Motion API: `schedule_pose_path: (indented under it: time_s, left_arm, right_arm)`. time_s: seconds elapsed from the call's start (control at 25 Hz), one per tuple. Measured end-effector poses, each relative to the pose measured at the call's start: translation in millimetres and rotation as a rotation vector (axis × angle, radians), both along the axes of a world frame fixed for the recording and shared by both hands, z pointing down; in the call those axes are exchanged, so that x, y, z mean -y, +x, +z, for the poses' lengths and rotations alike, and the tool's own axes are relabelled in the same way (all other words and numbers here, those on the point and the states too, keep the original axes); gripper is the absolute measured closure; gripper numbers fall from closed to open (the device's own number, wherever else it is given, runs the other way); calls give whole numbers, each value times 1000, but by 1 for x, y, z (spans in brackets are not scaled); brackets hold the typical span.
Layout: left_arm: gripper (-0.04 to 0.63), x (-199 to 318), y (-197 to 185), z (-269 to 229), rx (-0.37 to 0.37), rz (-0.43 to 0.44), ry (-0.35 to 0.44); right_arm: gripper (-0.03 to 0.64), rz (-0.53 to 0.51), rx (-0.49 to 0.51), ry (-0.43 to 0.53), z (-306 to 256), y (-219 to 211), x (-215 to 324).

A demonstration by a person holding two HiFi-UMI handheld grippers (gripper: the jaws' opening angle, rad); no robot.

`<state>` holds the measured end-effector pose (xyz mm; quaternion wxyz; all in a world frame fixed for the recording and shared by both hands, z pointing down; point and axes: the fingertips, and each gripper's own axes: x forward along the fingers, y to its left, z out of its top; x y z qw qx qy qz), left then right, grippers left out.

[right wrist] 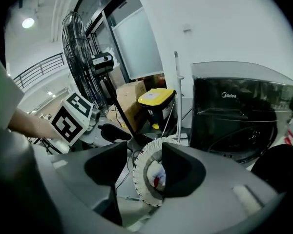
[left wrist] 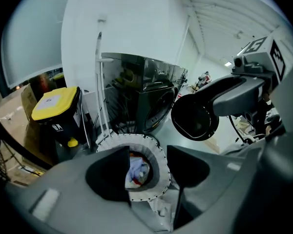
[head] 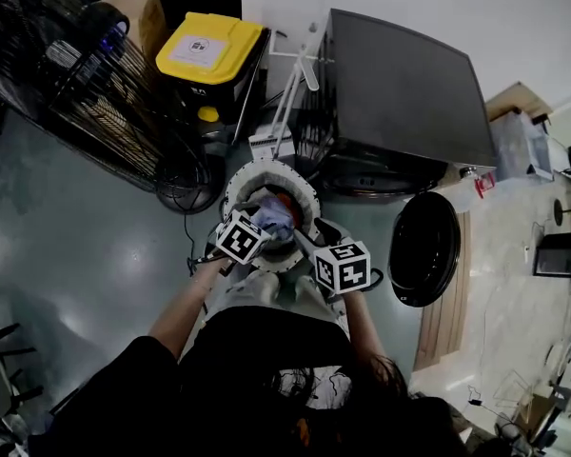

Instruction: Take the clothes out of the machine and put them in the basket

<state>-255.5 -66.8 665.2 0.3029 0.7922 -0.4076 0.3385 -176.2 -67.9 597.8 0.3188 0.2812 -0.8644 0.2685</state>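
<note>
**Now over the basket, both grippers empty-handed**

Plainly the person is standing right above the white round basket point(head: 252, 171), which sits on the floor just in front of the dark front-loading washing machine point(head: 400, 93), whose round door point(head: 423, 248) is swung open. A bundle of clothes point(head: 274, 215), pale blue and white with a bit of red, lies inside the basket. The left gripper point(left wrist: 148, 165) and the right gripper point(right wrist: 144, 167) both hang over the rim, pointing down into it. Each has its fingers spread apart with nothing between them.

I cannot see from here whether more laundry is in the drum. Any pieces there should be light, soft and limp. I would pinch deep into a bunched fold rather than a loose edge. A loose edge would let the cloth slip out, trail, and catch on the door opening.
</note>
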Motion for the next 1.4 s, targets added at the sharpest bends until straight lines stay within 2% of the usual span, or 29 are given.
schedule_pose_path:
  time_s: [0.32,0.64,0.84,1.16,1.4]
  left_arm:
    - [355,-10,2,-29,-63,-36,63]
    - [401,-32,22,-56,-116,-10,83]
    - [463,-38,33,-73,-132,-24,124]
    - [544,-52,68,-114,-142,-56,211]
    - [548,-77,110,-140,-173,-89,243]
  right_arm:
    - [396,45,84,51,-32,-6,-7]
    - [440,134,130,70,-56,15,-24]
    - [459,162,152,77,-59,33,-32]
    - [494,167,195,105,-80,74,-51]
    - [525,147,238,146,-104,109,-76]
